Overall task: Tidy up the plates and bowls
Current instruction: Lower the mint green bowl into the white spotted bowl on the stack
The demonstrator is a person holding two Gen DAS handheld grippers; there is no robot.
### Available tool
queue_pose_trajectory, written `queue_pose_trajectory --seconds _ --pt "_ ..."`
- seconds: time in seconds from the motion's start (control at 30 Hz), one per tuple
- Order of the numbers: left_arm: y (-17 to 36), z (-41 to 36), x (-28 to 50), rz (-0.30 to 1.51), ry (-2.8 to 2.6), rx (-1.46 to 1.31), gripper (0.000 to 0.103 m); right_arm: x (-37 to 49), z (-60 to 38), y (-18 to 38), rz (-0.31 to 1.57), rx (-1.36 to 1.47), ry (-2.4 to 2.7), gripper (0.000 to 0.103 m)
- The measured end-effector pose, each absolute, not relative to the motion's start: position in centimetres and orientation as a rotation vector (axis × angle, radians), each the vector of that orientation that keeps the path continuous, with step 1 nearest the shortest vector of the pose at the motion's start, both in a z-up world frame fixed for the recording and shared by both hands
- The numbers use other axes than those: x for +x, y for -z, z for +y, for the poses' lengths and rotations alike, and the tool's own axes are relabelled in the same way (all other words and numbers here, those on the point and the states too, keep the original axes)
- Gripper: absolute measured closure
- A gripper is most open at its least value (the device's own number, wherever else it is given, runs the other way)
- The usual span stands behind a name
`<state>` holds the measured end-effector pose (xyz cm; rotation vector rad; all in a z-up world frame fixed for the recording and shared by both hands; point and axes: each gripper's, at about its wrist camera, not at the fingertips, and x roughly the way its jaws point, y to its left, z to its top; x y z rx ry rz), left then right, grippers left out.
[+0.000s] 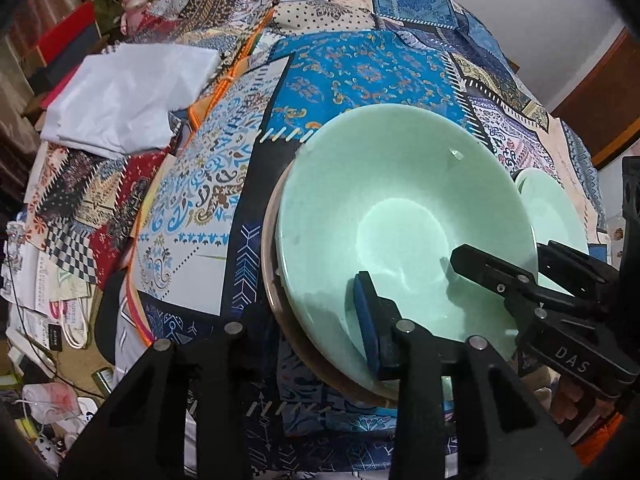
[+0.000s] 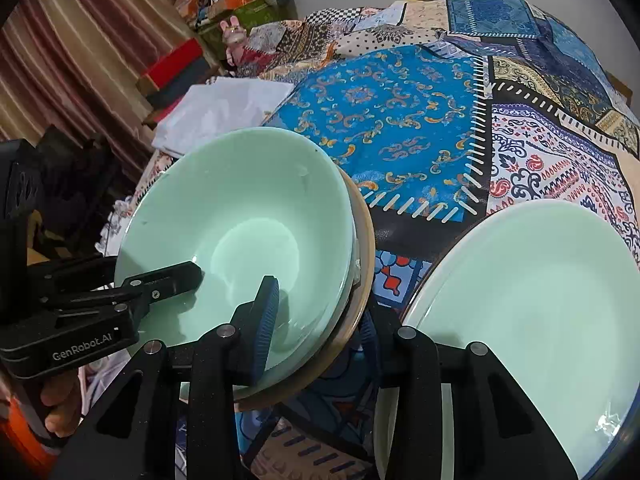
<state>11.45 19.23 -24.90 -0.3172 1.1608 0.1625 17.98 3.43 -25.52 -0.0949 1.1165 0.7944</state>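
A pale green bowl (image 1: 384, 208) (image 2: 240, 220) sits nested in a brown-rimmed dish (image 1: 269, 248) (image 2: 366, 248) on the patchwork tablecloth. My left gripper (image 1: 320, 308) straddles the stack's near rim. Its blue pad (image 1: 366, 320) lies against the bowl's inner wall, and its other finger is hidden under the rim. My right gripper (image 2: 320, 308) clamps the opposite near rim, with one pad (image 2: 266, 320) inside the bowl and the other finger below the brown edge. Each gripper also shows in the other's view, biting the rim. A pale green plate (image 2: 520, 320) (image 1: 548, 208) lies flat just right of the stack.
A folded white cloth (image 1: 124, 96) (image 2: 224, 112) lies at the far left of the table. Boxes and a pink rabbit figure (image 1: 136, 0) stand beyond the far-left corner. Papers and cables litter the floor (image 1: 44, 340) off the table's left edge.
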Motion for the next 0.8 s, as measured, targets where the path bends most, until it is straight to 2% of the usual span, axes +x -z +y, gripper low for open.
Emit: queue_pose_trajectory --seconds 0.8 --pt "17.1 14.8 11.5 1.004 -0.148 -0.23 0.067 17.5 -2.2 18.5 0.942 -0.02 -0.745 0.068"
